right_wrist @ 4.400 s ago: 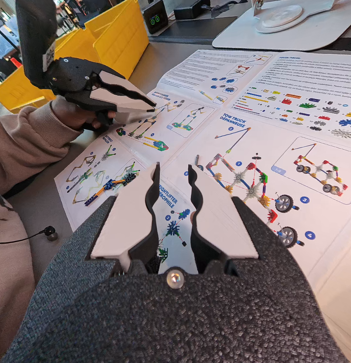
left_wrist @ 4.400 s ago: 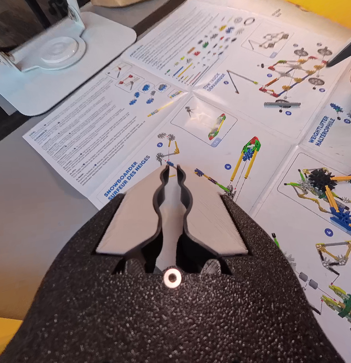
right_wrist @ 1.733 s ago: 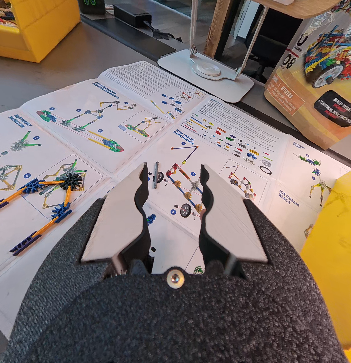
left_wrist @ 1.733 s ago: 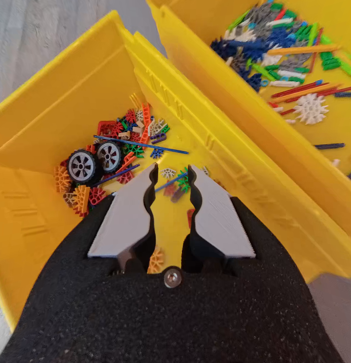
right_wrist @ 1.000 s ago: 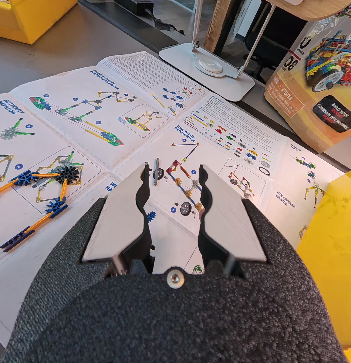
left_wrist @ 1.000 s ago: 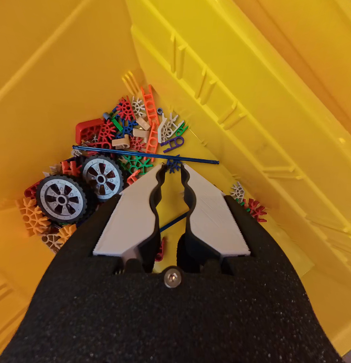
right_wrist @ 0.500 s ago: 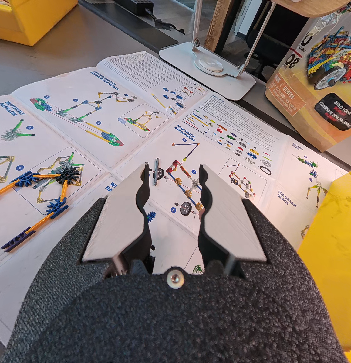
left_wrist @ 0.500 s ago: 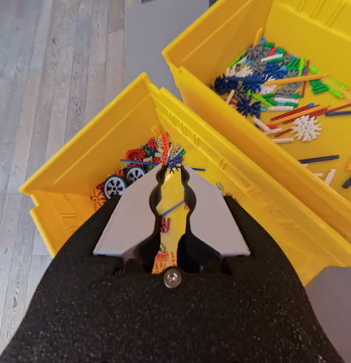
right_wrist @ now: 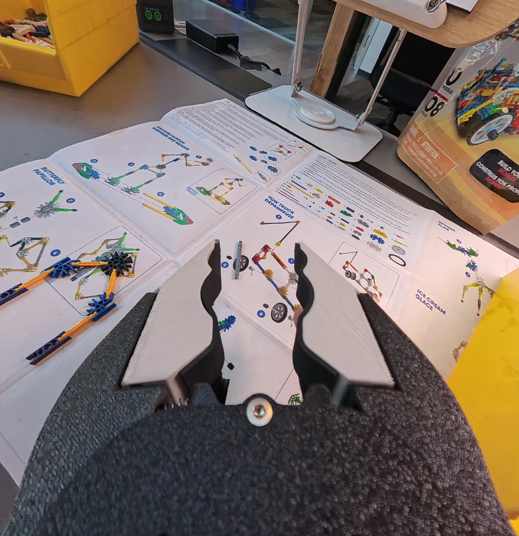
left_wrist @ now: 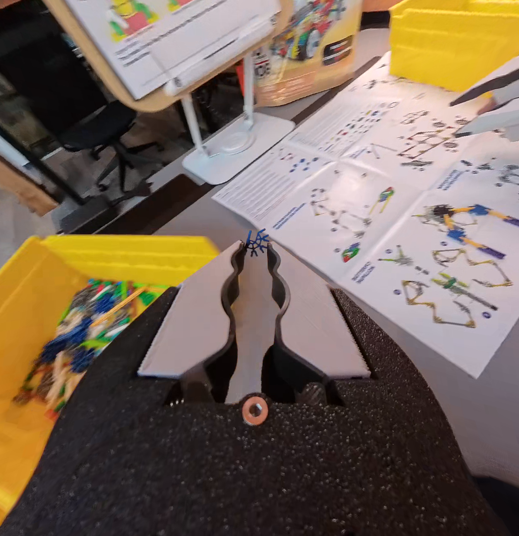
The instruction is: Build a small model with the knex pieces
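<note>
A small blue snowflake-shaped connector is being pinched at the very tips of the left tool, whose two fingers are pressing together on it. Half a second ago this tool was tipping down into a yellow bin of wheels and connectors; now it is swinging up and across, out over the grey bench, with the piece lifted clear and carried toward the folded instruction sheet. The view is smearing with that motion. The connector is flat and round, so it has no real long axis; it is standing on edge between the tips, its spokes fanning up and forward beyond them. Just to the left, a yellow bin of mixed rods and connectors is sitting beside the tool. Farther out, the right tool is hovering over the sheet with its fingers spread wide and nothing between them, much as a second ago. A short grey rod is lying on the sheet just ahead of its left fingertip, pointing away from the camera. To the left, a partly built piece of yellow rods, blue connectors and a black hub is resting on the sheet. A white stand base and a toy box are standing at the bench's far edge.
</note>
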Available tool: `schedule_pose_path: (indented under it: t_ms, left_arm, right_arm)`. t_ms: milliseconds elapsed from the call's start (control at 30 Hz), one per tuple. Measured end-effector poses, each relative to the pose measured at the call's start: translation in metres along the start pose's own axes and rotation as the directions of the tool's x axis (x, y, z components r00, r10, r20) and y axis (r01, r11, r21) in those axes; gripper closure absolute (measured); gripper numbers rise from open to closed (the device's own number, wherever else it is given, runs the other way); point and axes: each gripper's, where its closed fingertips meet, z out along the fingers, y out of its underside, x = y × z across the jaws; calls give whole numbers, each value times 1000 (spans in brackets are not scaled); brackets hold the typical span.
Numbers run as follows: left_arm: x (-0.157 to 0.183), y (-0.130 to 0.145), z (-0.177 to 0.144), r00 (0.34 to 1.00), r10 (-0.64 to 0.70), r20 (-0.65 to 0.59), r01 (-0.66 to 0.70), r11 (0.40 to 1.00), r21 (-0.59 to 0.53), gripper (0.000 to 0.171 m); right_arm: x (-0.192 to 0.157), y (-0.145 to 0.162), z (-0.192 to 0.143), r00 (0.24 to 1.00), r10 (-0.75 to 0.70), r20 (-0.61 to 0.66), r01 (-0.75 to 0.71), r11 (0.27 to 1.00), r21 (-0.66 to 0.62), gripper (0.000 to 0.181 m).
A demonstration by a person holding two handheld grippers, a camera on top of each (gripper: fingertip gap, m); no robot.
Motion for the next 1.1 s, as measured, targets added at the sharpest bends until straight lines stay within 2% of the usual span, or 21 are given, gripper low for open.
schedule_pose_path:
  t_ms: [133,233,333,433,667,800,833,967,1100]
  left_arm:
    - [88,-11,64,982,84,-172,-75,996,58,156]
    - [141,-18,97,954,163,-250,-145,985,91,156]
    - [175,-27,119,933,249,-259,-220,966,136,156]
    - [201,-38,130,918,298,-261,-257,949,182,156]
    - [237,-45,129,883,381,-275,-320,917,239,156]
    - [242,-40,124,874,403,-271,-341,907,247,156]
    - [243,-39,123,874,397,-279,-334,909,249,156]
    - [245,-36,120,873,380,-307,-310,917,252,156]
    - [245,-29,118,866,293,-405,-223,951,213,160]
  right_arm:
    - [-8,-5,-5,999,-4,40,3,1000,25,135]
    - [-19,-14,-10,995,-6,99,0,998,58,140]
    - [-41,-32,-15,965,74,252,-101,991,93,150]
    - [-65,-38,-19,893,177,414,-215,976,45,150]
    - [-82,-29,-18,785,347,513,-350,932,-94,150]
    - [-92,-25,-20,720,399,569,-386,910,-150,168]
    - [-93,-25,-20,712,406,574,-394,906,-152,177]
    - [-97,-25,-22,672,422,609,-404,898,-177,179]
    - [-94,-22,-21,665,430,611,-397,896,-199,179]
